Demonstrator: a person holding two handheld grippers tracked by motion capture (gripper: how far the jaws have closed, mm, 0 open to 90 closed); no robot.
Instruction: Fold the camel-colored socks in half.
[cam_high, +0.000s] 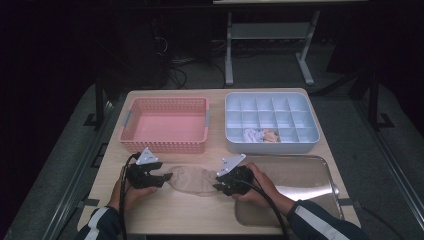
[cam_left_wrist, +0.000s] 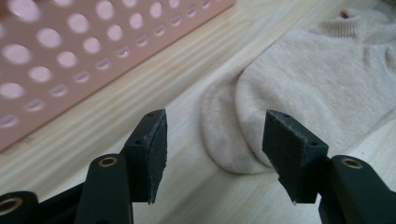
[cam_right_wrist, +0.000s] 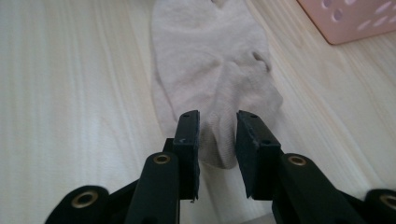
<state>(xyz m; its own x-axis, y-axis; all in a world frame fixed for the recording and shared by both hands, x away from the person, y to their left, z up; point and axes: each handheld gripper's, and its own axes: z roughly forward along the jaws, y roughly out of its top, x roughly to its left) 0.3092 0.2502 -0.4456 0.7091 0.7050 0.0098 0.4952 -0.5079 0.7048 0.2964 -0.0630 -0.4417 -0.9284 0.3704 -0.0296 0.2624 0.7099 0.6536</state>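
Sock laid out between my two grippers, near the front edge of the table

The beige sock (cam_high: 194, 179) lies flat on the table (cam_high: 165, 212), in front of the pink basket (cam_high: 165, 125), one end toward each hand. My left gripper (cam_left_wrist: 212, 140) stands well open, its jaws either side of one rounded end without pressing on it. My right gripper (cam_right_wrist: 218, 135) is narrower, its jaws close around the other end; the cloth sits between them, apparently not pinched. The risk I see: closing too high catches only a thin fold or nothing, and the sock slips out when lifted. If one side grips before the other, the sock could drag toward the metal tray (cam_high: 305, 172) and bunch up.
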